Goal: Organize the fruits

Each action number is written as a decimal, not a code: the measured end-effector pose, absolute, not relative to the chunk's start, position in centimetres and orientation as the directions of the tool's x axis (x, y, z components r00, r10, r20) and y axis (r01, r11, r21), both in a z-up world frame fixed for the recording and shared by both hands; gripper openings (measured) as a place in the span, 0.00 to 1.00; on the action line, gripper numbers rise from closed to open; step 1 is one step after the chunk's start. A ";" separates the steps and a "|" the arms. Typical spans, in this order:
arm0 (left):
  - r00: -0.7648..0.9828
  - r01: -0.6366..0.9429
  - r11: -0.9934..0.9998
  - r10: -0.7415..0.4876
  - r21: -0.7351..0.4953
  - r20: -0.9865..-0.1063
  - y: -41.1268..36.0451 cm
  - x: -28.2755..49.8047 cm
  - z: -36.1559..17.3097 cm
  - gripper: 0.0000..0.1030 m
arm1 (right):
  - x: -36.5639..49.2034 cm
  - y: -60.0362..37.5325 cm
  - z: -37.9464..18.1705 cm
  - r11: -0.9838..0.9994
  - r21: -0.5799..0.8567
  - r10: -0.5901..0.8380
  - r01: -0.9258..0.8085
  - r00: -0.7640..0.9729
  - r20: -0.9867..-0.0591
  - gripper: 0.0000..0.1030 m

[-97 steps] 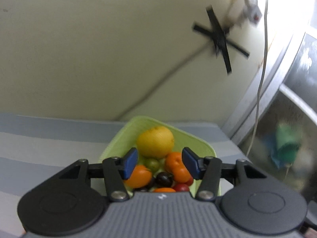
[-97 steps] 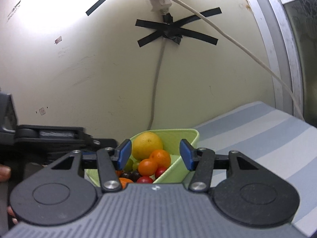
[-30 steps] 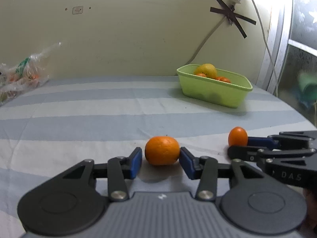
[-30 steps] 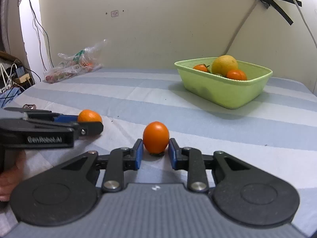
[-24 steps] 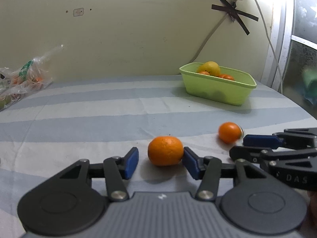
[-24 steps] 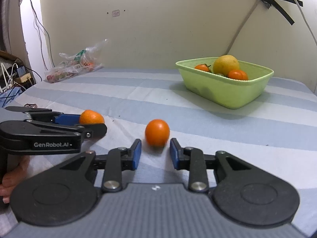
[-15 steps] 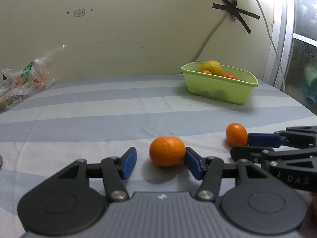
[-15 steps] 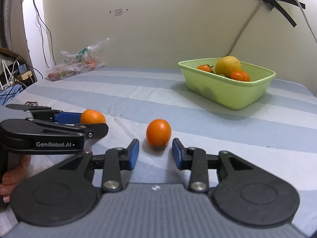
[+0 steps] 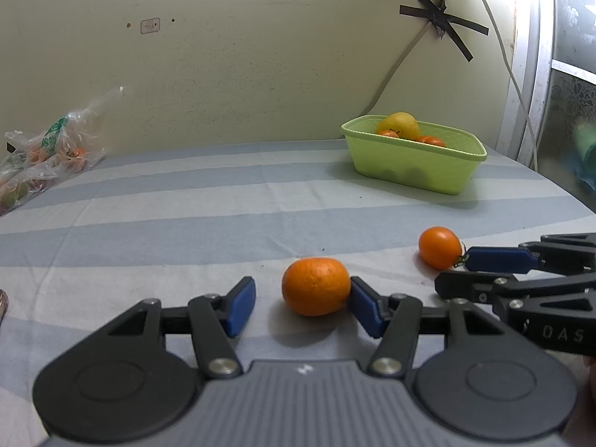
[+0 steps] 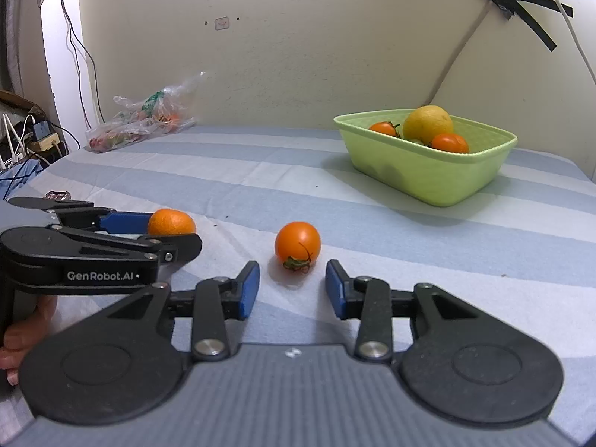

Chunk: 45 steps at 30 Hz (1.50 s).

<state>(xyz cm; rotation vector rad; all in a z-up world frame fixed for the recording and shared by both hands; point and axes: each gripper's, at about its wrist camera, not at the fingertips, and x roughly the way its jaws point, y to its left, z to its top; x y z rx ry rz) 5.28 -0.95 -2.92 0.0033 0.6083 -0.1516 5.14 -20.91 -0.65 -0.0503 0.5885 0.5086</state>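
Observation:
A mandarin orange [image 9: 316,286] lies on the striped cloth between the open fingers of my left gripper [image 9: 302,307], touching the right pad; it also shows in the right wrist view [image 10: 171,222]. A small orange tomato [image 10: 298,246] with a green stem lies on the cloth just ahead of my open right gripper [image 10: 292,285], apart from both pads; it shows in the left wrist view [image 9: 440,247] too. A green basket [image 10: 428,171] holding a yellow citrus [image 10: 428,123] and small orange fruits stands at the far right near the wall.
A clear plastic bag [image 10: 145,119] of produce lies at the far left by the wall. Cables and a power strip [image 10: 41,138] sit off the left edge. A taped cord [image 9: 439,22] runs down the wall behind the basket. A window frame [image 9: 529,74] is at right.
Both grippers went from the basket to the near cloth. In the last second both opened wider, letting go of the mandarin and the tomato, and the right one backed off a little.

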 end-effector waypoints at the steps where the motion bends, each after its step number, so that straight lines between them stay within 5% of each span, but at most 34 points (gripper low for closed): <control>1: 0.810 0.143 0.989 -0.141 -0.042 -0.569 -0.9 5.3 -2.9 0.54 | 5.3 -21.0 -0.6 0.876 0.097 0.445 -0.473 0.712 -0.543 0.41; 15: 0.811 0.142 0.989 -0.141 -0.044 -0.568 -0.9 5.2 -3.0 0.58 | 5.5 -21.2 -0.7 0.877 0.103 0.445 -0.469 0.713 -0.541 0.42; 18: 0.810 0.144 0.989 -0.144 -0.045 -0.568 -0.9 5.2 -3.0 0.59 | 5.5 -21.4 -0.7 0.878 0.103 0.444 -0.467 0.716 -0.539 0.50; 45: 0.806 0.148 0.987 -0.155 -0.060 -0.571 -1.0 5.1 -3.0 0.72 | 5.6 -21.5 -0.7 0.881 0.107 0.441 -0.461 0.720 -0.536 0.50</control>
